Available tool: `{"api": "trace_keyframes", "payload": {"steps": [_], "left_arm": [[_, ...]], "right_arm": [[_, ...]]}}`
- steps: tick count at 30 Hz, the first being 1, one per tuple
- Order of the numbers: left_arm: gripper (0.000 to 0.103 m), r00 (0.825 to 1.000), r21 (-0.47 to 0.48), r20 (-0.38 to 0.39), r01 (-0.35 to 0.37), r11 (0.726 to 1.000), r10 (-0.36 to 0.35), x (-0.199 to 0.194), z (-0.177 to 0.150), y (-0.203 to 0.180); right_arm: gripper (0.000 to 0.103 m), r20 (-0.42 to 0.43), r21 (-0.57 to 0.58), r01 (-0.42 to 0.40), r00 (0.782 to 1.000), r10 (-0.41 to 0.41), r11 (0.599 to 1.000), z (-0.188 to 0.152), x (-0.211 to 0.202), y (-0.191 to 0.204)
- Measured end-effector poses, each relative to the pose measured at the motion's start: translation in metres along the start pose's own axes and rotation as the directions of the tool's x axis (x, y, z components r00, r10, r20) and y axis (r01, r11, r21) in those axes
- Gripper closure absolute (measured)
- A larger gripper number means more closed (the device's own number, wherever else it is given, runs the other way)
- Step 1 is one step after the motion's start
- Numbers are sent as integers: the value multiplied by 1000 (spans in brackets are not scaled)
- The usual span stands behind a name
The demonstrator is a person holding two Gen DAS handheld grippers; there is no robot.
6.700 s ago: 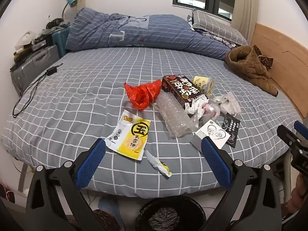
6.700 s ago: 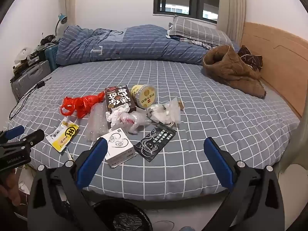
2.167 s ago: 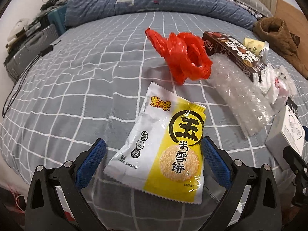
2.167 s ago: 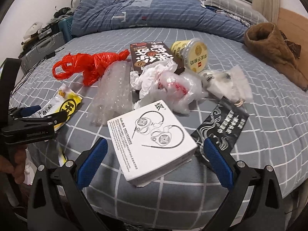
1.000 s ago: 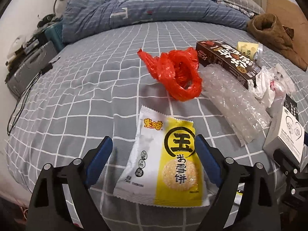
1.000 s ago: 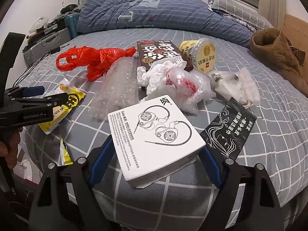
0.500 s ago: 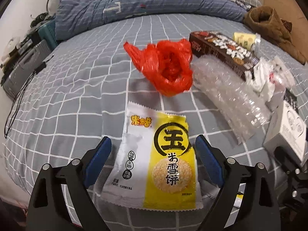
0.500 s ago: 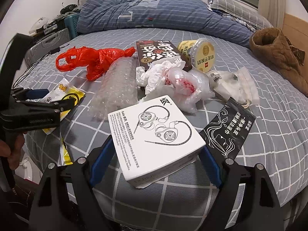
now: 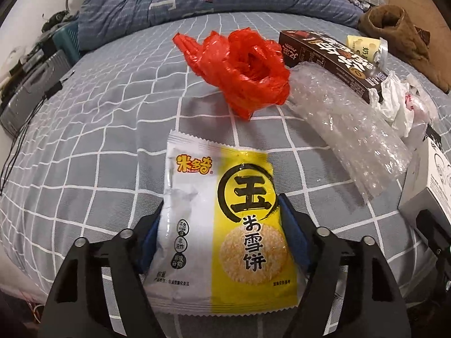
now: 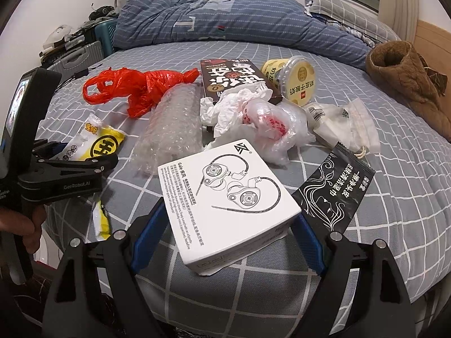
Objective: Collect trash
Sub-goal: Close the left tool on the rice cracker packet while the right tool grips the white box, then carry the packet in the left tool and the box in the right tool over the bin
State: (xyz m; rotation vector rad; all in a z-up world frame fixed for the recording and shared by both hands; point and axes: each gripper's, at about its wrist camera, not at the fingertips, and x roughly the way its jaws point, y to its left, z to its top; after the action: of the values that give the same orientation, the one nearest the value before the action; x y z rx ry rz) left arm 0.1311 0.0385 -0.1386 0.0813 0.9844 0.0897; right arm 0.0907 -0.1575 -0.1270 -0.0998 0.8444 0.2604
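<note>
On the grey checked bed [image 9: 84, 129], at the 6 o'clock edge of the left wrist view, a yellow-and-white snack packet [image 9: 222, 225] lies flat between the blue pads [image 9: 290, 233] of the left gripper [image 9: 220, 236], whose jaws are closing on it; the pads sit at both its side edges, though a firm squeeze cannot be told. At 12 o'clock from the packet lies a crumpled red plastic bag [image 9: 245, 67], and at 2 o'clock a roll of bubble wrap [image 9: 352, 124]. Seen from the right wrist, the right gripper [image 10: 225, 242] has its jaws apart around a white earphone box [image 10: 225, 197], pads just beside its sides. At 3 o'clock of the box lies a black sachet [image 10: 335, 194]; at 12 o'clock, crumpled white tissue and plastic [image 10: 253, 118], a dark box [image 10: 234, 79] and a yellow cup [image 10: 293, 79]
</note>
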Motion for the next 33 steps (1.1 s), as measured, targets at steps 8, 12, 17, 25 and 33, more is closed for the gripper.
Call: {"api": "trace_keyframes", "payload": {"steps": [8, 12, 17, 25, 33], "left_arm": [[53, 1000, 0, 11, -3, 1000, 3, -6, 2, -2], [60, 1000, -17, 15, 2, 1000, -2, -11, 3, 1], [64, 1000, -35, 16, 18, 999, -18, -21, 1, 1], [69, 998, -46, 23, 54, 997, -53, -41, 2, -1], [78, 995, -56, 21, 100, 993, -99, -56, 3, -6]], "right_arm": [[23, 5, -8, 5, 1000, -5, 1000, 1, -4, 3], [23, 9, -14, 11, 1000, -11, 1000, 2, -8, 5], [23, 15, -12, 18, 1000, -18, 1000, 6, -15, 2], [23, 34, -5, 32, 999, -32, 999, 13, -34, -3], [23, 57, 3, 46, 997, -46, 999, 20, -58, -5]]}}
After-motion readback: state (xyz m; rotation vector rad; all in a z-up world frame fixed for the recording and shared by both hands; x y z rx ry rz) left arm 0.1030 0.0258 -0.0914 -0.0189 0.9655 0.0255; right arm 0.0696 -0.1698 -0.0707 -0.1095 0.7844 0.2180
